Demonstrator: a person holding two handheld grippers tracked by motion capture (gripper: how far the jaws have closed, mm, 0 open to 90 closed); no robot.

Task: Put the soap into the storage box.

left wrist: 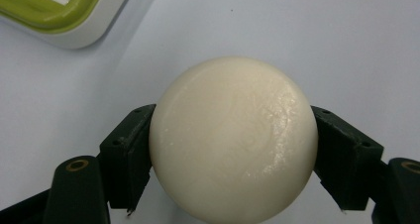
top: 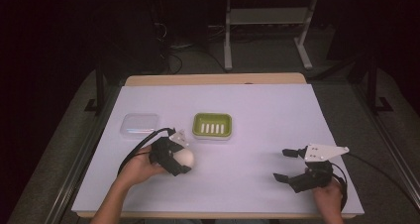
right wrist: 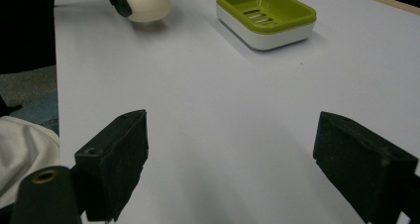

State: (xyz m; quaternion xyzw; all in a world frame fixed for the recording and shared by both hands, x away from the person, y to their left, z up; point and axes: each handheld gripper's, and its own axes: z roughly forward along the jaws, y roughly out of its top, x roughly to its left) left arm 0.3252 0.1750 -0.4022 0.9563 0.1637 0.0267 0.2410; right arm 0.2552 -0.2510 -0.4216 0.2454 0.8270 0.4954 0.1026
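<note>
Clearly, a slip is the main risk: the round white soap (top: 184,158) is clamped by the left gripper (top: 179,159) only at its smooth curved sides, so it may be squeezed out and rolled over the bench (top: 257,110). A clear lid (top: 139,123) and a green soap dish (top: 212,125) are seen behind. The right gripper (top: 287,164) is held open, empty. A dark floor with metal legs is seen beyond.

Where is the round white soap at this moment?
The white soap sits between the jaws of the left gripper, at the left front of the table in the high view. The green soap dish lies just beyond it.
</note>
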